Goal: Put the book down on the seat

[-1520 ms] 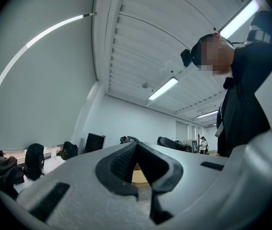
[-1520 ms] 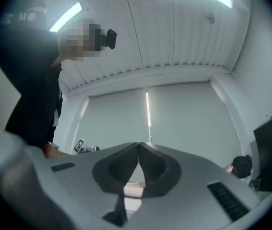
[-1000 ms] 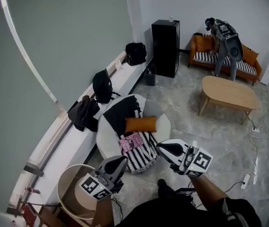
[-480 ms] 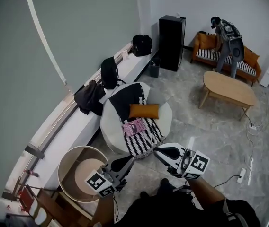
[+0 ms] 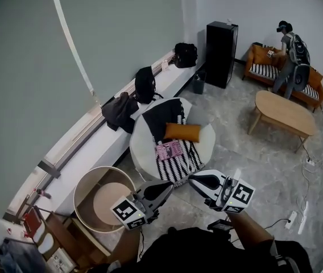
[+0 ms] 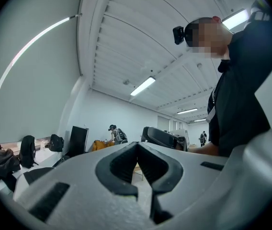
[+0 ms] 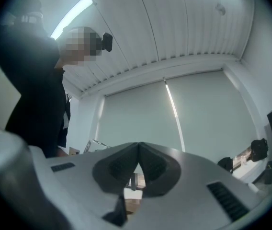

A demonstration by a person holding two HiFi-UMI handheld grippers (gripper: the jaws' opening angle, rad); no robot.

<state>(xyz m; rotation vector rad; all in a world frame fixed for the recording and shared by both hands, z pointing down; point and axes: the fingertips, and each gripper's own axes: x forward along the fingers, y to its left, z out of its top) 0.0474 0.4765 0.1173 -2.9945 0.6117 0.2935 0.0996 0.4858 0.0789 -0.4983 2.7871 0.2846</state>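
the book (image 5: 169, 150), a pink item too small to read and so only probably the book, lies flat on the round white seat (image 5: 207, 142). it sits just below the orange cushion (image 5: 183, 131), at the upper edge of the black-and-white striped throw (image 5: 179, 165). neither gripper touches it. left gripper (image 5: 166, 186): jaws closed tip to tip, nothing between them, held near the seat's front edge. right gripper (image 5: 194, 178): jaws likewise closed and empty, just beside the left. a round wooden table (image 5: 102, 201) stands left of the seat.
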